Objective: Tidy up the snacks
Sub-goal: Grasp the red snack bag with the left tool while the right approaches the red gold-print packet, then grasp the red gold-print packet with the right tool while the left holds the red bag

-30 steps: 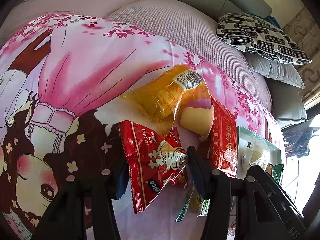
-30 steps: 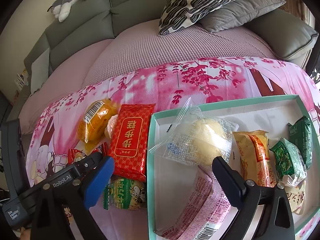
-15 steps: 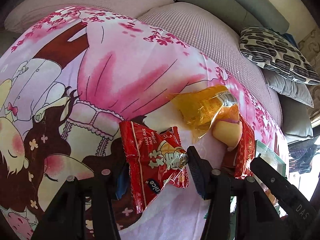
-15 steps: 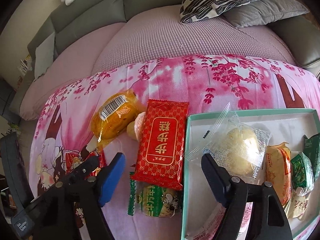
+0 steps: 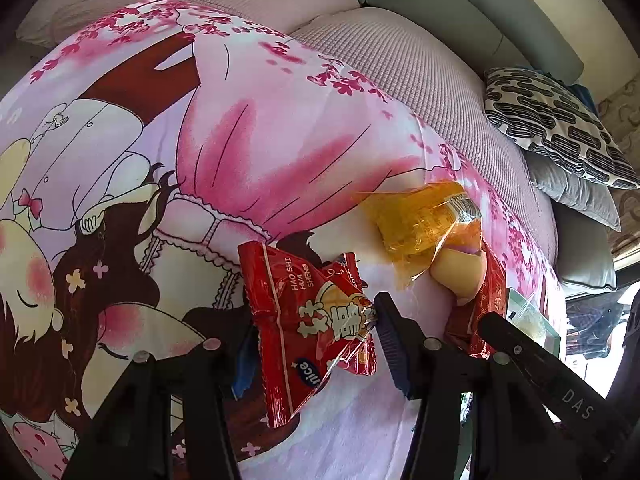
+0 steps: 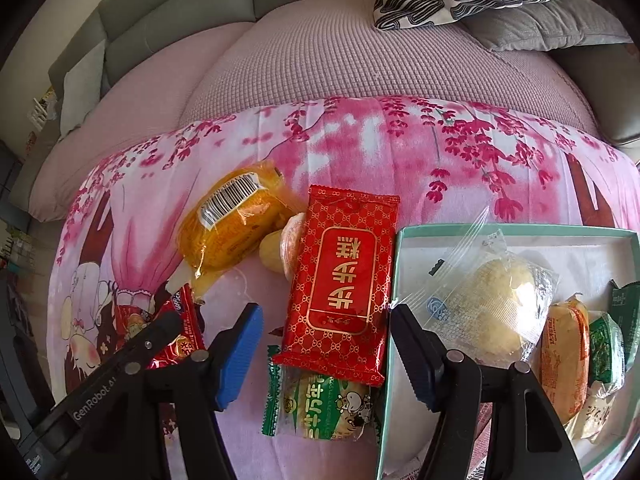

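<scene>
left wrist view: our left gripper (image 5: 312, 332) is clenched on the red peanut packet (image 5: 308, 320), which hangs off the printed blanket (image 5: 200, 160) between the fingers. compared with a second ago the yellow bag (image 5: 424, 220) and the round pale snack (image 5: 460, 276) have slid to the far right of the picture and more of the cartoon print shows, so we judge the packet lifted and carried, presumably on its way to the box. only a sliver of the teal box (image 5: 528, 316) shows at the right edge.

right wrist view: our right gripper (image 6: 324, 340) is released, jaws wide, holding nothing. a second ago it stood over the teal box (image 6: 516, 230) and the clear-wrapped bun (image 6: 496, 300); now it has shifted left and straddles the long red packet (image 6: 344, 280), with the green packet (image 6: 320, 404) just near of it. we read that as lining up the next pick. the peanut packet (image 6: 180, 328) shows at near left behind the left gripper's finger.
</scene>
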Action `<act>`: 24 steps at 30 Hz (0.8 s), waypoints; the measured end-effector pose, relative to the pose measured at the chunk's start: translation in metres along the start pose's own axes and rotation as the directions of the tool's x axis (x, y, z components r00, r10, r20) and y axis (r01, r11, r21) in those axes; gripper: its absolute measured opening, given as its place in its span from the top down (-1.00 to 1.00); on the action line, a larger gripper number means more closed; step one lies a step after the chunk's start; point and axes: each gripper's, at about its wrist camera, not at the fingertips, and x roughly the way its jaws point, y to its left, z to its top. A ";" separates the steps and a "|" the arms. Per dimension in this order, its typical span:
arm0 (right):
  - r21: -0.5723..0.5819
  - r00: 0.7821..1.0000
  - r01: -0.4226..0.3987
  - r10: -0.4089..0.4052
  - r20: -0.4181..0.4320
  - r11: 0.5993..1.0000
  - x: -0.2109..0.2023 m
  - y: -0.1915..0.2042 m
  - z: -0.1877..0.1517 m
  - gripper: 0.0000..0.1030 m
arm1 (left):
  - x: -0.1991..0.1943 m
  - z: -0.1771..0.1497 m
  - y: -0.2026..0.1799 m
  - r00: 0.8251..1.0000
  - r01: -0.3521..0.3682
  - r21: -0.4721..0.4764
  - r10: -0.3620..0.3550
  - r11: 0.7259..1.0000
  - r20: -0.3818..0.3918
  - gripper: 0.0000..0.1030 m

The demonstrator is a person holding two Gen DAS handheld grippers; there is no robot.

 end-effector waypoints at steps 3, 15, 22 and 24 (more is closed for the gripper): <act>0.007 1.000 0.010 -0.010 -0.004 1.000 0.001 0.001 0.001 -0.33 | 0.000 0.001 0.002 1.000 0.007 -0.006 -0.007 1.000 -0.001 -0.08; 0.006 0.999 -0.018 0.018 -0.029 1.000 0.006 0.009 0.001 -0.31 | -0.002 -0.001 0.004 1.000 0.012 -0.020 -0.012 1.000 0.001 -0.08; 0.046 0.999 -0.005 0.006 -0.036 0.999 0.013 0.006 0.009 -0.31 | 0.000 -0.001 0.004 1.000 0.011 -0.021 -0.011 1.000 -0.001 -0.08; 0.057 0.999 0.002 0.000 -0.040 0.998 0.016 0.004 0.010 -0.31 | 0.001 -0.001 0.004 1.000 0.011 -0.021 -0.011 1.000 -0.001 -0.08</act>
